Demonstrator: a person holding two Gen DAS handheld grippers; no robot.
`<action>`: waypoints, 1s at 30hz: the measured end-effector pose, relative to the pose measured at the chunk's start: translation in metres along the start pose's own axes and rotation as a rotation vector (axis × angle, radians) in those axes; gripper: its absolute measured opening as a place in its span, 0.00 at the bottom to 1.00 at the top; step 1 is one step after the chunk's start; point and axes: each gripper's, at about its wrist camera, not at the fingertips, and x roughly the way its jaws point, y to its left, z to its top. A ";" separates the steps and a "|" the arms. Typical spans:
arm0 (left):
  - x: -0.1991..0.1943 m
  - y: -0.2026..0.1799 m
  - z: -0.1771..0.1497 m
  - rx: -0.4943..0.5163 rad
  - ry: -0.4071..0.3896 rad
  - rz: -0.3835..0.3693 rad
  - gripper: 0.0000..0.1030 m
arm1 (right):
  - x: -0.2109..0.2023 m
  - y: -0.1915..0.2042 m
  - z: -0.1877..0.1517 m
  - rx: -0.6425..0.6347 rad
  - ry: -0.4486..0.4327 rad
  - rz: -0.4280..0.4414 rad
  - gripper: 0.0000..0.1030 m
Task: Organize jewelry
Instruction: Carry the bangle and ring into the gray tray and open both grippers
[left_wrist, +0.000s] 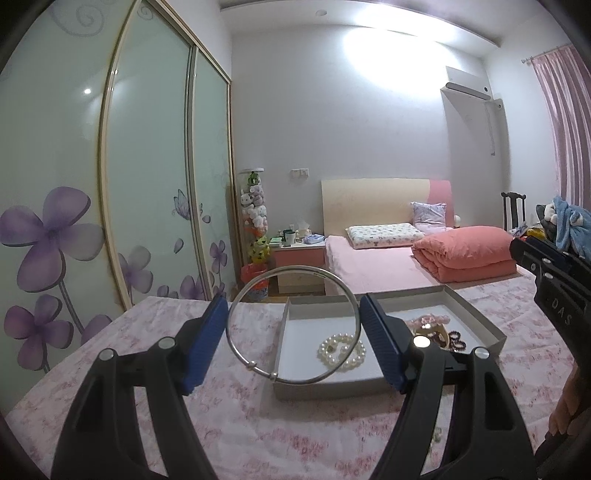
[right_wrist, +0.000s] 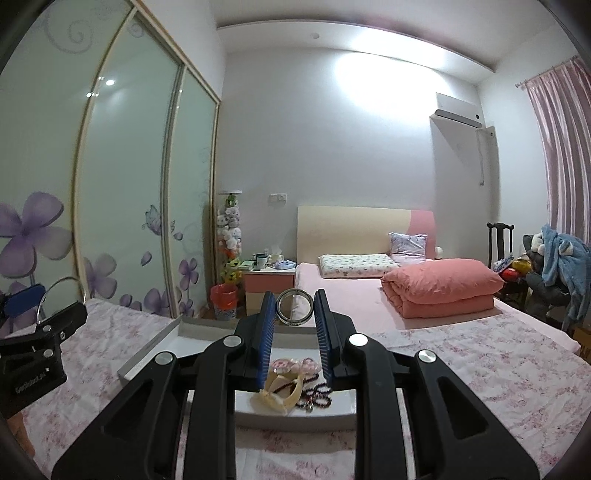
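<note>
The left gripper (left_wrist: 293, 325) holds a thin silver bangle (left_wrist: 293, 325) upright between its blue pads (left_wrist: 207, 343), which press on opposite sides of the ring, so the jaws stand wide but clamped on it. The bangle hangs above the near left part of a shallow white box (left_wrist: 476, 314) on a pink flowered cloth (left_wrist: 221, 424). In the box lie a pearl bracelet (left_wrist: 341, 350), pink beads (left_wrist: 430, 319) and dark beads (left_wrist: 458, 341).

The right gripper (right_wrist: 294, 314) pinches a wider silver band (right_wrist: 294, 308) at its fingertips, jaws narrow, above the box's far rim. Below it lie a cream bangle (right_wrist: 275, 398) and a dark beaded string (right_wrist: 317, 393).

The right gripper's body in the left view reads "DAS"; the lettering on the left gripper's body is too blurred to read.
</note>
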 end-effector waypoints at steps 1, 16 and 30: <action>0.004 -0.002 0.001 0.001 -0.002 0.004 0.69 | 0.004 -0.001 0.000 0.003 0.000 -0.003 0.22; 0.108 -0.028 -0.008 -0.019 0.157 -0.043 0.69 | 0.098 -0.005 -0.022 0.071 0.229 0.030 0.22; 0.154 -0.045 -0.020 -0.011 0.266 -0.133 0.70 | 0.133 -0.009 -0.040 0.143 0.397 0.102 0.33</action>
